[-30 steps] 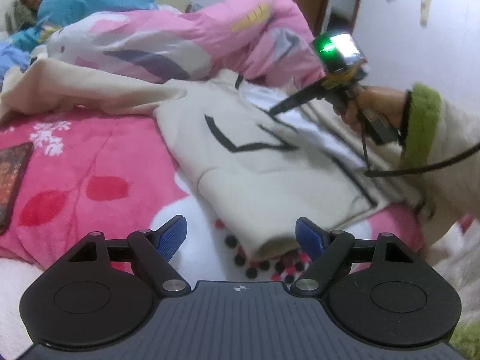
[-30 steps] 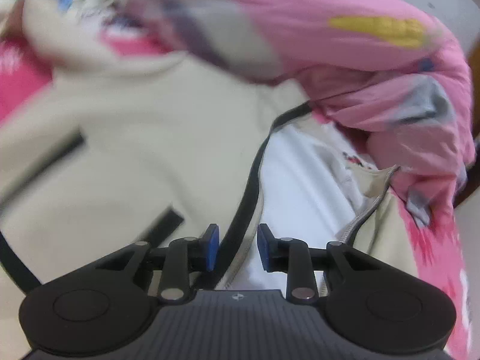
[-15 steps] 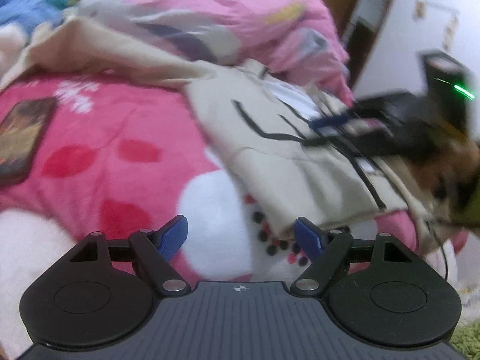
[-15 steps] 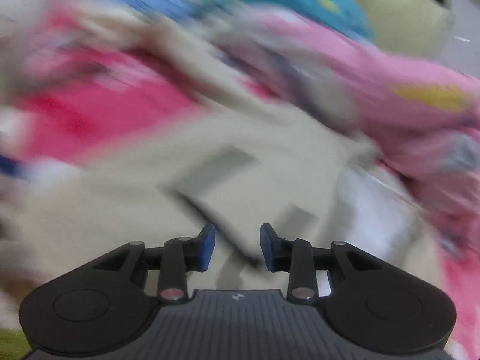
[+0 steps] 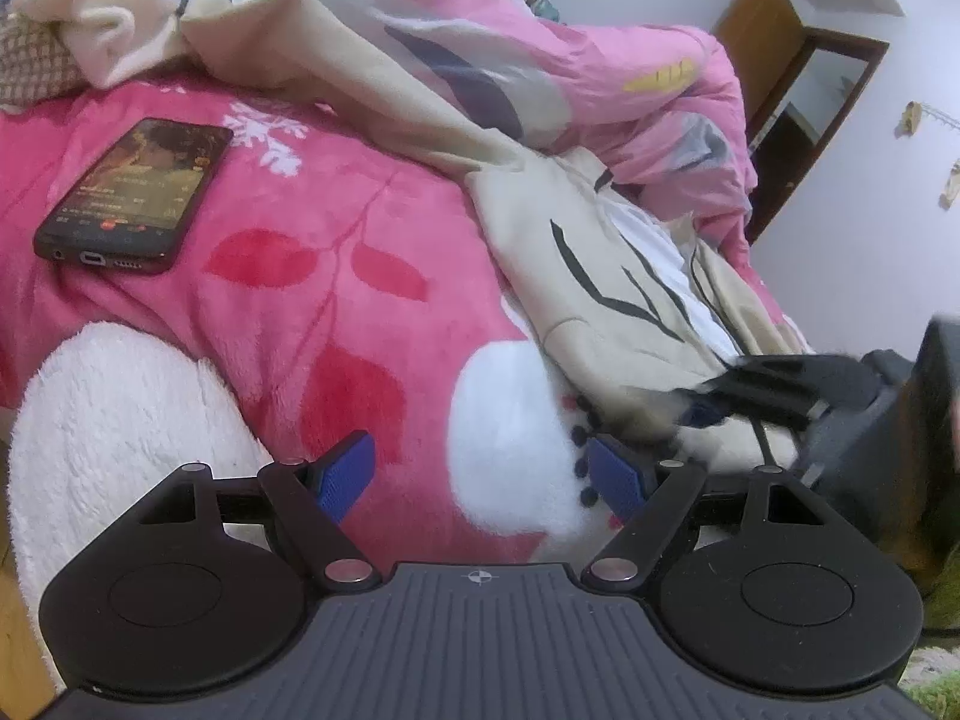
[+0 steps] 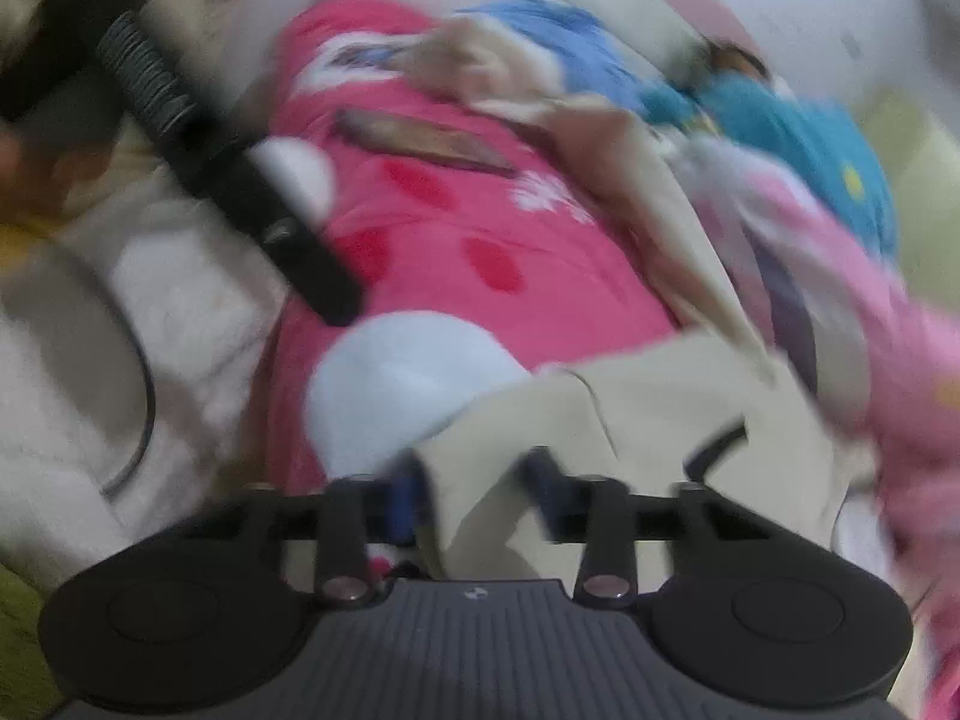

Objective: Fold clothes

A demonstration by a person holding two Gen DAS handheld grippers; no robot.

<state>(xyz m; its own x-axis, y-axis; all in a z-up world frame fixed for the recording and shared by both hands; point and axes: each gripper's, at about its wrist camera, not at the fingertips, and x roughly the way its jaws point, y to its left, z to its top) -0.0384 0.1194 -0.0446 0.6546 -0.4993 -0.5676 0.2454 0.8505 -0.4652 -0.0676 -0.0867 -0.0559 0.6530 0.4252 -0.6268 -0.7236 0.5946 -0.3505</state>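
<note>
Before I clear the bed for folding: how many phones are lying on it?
1. The phone lies screen up on the pink blanket, left of the cream garment. Others could be hidden under the piled bedding.

Your left gripper point(image 5: 483, 480) hangs over the blanket point(image 5: 336, 312). A phone point(image 5: 135, 195) lies on it to your far left. The jacket point(image 5: 576, 276) lies on the blanket to the right, its hem between your right gripper point(image 6: 474, 495) fingers. Behind it the quilt point(image 5: 588, 84) is heaped.
</note>
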